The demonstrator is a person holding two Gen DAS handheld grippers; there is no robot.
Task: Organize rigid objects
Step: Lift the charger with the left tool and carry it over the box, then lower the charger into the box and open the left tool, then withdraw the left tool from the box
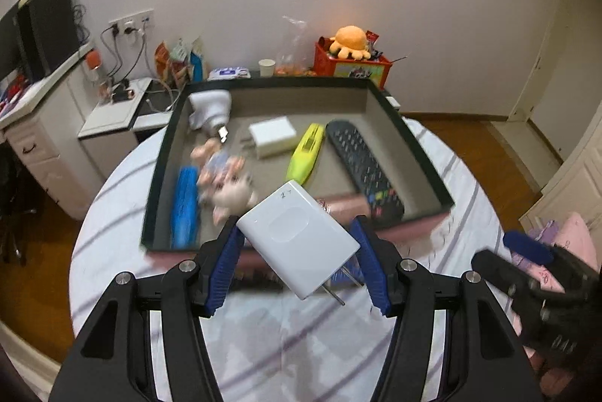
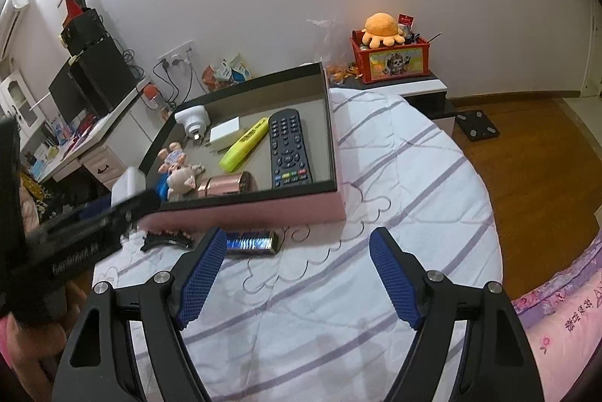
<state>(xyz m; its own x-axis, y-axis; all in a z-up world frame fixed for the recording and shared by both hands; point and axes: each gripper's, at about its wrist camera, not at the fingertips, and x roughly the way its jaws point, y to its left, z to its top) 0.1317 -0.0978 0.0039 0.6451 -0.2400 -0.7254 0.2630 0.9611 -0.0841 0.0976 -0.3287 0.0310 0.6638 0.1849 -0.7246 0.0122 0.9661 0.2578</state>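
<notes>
In the left wrist view, the left gripper (image 1: 297, 247) sits low in the frame, clamped on a white charger (image 1: 297, 236). The charger lies skewed between the blue pads, its long axis running from upper left to lower right, with its prongs poking out toward the bottom right. It hangs clear of the striped bedcover (image 1: 282, 334), just in front of the near wall of the tray (image 1: 414, 146), which fills the middle of the frame straight ahead of the fingers.

Inside the tray, left to right: a blue brush (image 1: 184, 206), a blurred pig toy (image 1: 225, 176), a white plug (image 1: 210, 108) in the far corner, a white adapter (image 1: 272, 134), a yellow marker (image 1: 306, 151) and a black remote (image 1: 361, 165). A pink tin (image 1: 346, 204) lies along the near wall. As I read it, the charger only has to travel forward over that wall, and the left gripper is the one placed to do it.

In the right wrist view, the right gripper (image 2: 297, 274) stands with its fingers apart and nothing between them, low in the frame. Just beyond its left finger, on the cover, lie a black hair clip (image 2: 165, 240) and a shiny dark bar (image 2: 252, 242), both outside the tray and nearer this gripper.
</notes>
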